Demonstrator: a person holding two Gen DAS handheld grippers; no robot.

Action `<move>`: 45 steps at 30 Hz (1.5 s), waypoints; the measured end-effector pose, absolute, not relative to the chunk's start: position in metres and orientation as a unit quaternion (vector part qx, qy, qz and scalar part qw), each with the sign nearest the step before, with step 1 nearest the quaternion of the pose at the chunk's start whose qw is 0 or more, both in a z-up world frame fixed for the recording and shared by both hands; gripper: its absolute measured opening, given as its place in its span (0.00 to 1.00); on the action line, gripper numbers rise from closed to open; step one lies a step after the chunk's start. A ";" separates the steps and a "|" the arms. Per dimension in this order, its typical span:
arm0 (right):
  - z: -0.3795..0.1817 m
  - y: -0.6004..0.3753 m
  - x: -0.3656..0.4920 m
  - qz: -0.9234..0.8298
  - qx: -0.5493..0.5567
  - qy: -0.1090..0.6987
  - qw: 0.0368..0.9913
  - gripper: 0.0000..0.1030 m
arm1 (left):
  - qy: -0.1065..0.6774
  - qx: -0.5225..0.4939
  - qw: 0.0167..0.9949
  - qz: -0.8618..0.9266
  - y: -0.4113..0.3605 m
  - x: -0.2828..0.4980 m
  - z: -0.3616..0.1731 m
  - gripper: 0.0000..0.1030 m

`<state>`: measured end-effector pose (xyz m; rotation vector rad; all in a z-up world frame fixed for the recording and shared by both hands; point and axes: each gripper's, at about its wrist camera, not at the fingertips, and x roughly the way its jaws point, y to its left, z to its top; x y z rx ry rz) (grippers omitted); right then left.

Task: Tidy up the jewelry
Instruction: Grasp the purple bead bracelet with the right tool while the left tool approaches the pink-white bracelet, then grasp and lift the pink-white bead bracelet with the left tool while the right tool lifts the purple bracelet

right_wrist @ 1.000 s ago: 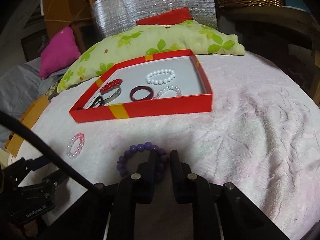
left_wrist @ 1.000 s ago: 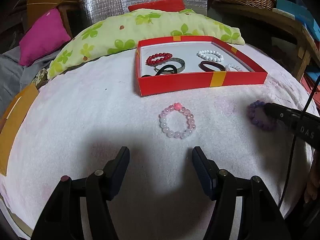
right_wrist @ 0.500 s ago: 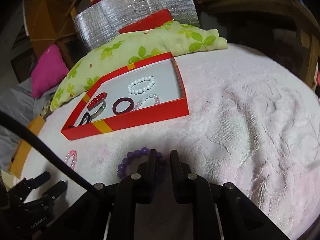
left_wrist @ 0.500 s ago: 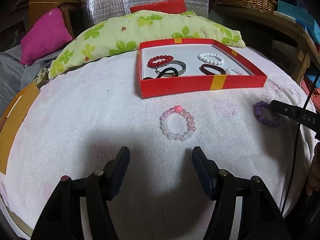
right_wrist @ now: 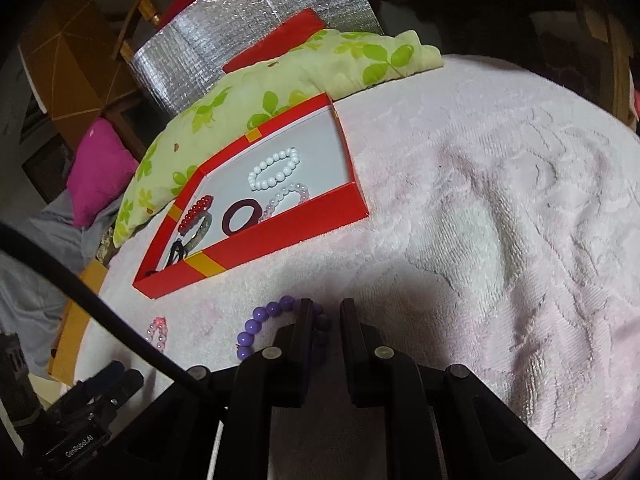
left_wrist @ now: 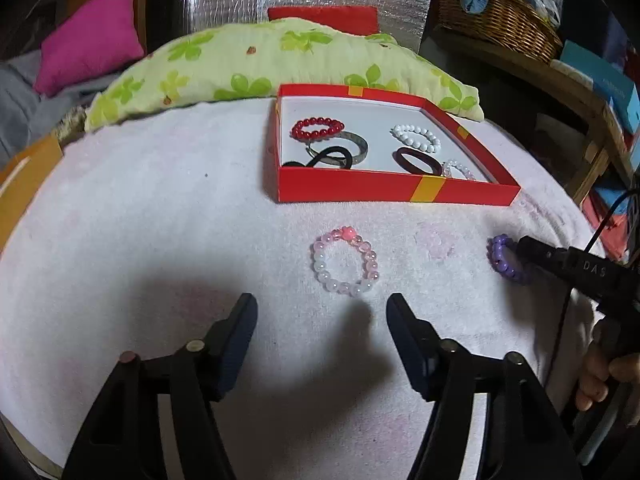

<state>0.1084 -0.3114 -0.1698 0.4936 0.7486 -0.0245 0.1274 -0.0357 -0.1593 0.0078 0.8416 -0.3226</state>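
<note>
A red box (left_wrist: 400, 192) (right_wrist: 280, 240) on the pink towel holds several bracelets and rings: red beads (left_wrist: 317, 128), white beads (left_wrist: 416, 138), a dark ring (left_wrist: 416, 160), a metal bangle and a black band. A pink bead bracelet (left_wrist: 345, 266) (right_wrist: 157, 332) lies in front of the box. My left gripper (left_wrist: 320, 316) is open and empty just short of it. My right gripper (right_wrist: 326, 312) is shut on a purple bead bracelet (right_wrist: 260, 322) (left_wrist: 505, 258), holding it tilted above the towel right of the pink one.
A green leaf-print pillow (left_wrist: 248, 68) lies behind the box, with a magenta cushion (left_wrist: 88, 40) far left. A wicker basket (left_wrist: 496, 16) and wooden shelf stand at the right. An orange board (left_wrist: 24, 176) lies at the towel's left edge.
My right gripper has lifted and tilted with the purple bracelet in it. My left gripper has stayed open and almost still.
</note>
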 end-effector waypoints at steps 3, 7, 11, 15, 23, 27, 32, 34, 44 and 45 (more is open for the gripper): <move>-0.171 -0.313 0.108 -0.010 0.248 0.361 0.899 0.15 | 0.410 0.001 0.899 -0.153 -0.037 0.131 -0.161 0.67; -0.171 -0.313 0.108 -0.010 0.249 0.361 0.899 0.15 | 0.411 0.008 0.900 -0.146 -0.042 0.137 -0.163 0.67; -0.171 -0.315 0.107 -0.008 0.255 0.360 0.897 0.15 | 0.413 0.007 0.898 -0.150 -0.046 0.144 -0.164 0.67; -0.172 -0.316 0.106 -0.007 0.261 0.360 0.896 0.15 | 0.413 0.006 0.898 -0.153 -0.048 0.149 -0.163 0.67; -0.171 -0.313 0.108 -0.010 0.250 0.360 0.899 0.15 | 0.421 -0.012 0.892 -0.165 -0.047 0.154 -0.165 0.49; -0.172 -0.313 0.109 -0.010 0.250 0.360 0.899 0.15 | 0.417 -0.012 0.891 -0.179 -0.049 0.152 -0.164 0.30; -0.172 -0.312 0.109 -0.010 0.250 0.359 0.899 0.15 | 0.412 -0.003 0.887 -0.208 -0.056 0.144 -0.163 0.09; -0.172 -0.312 0.109 -0.010 0.250 0.359 0.899 0.15 | 0.407 0.002 0.888 -0.214 -0.058 0.140 -0.162 0.09; -0.172 -0.315 0.109 -0.007 0.258 0.360 0.896 0.15 | 0.431 -0.046 0.878 -0.202 -0.041 0.142 -0.165 0.29; -0.172 -0.315 0.109 -0.007 0.261 0.360 0.896 0.16 | 0.429 -0.051 0.880 -0.200 -0.040 0.142 -0.164 0.36</move>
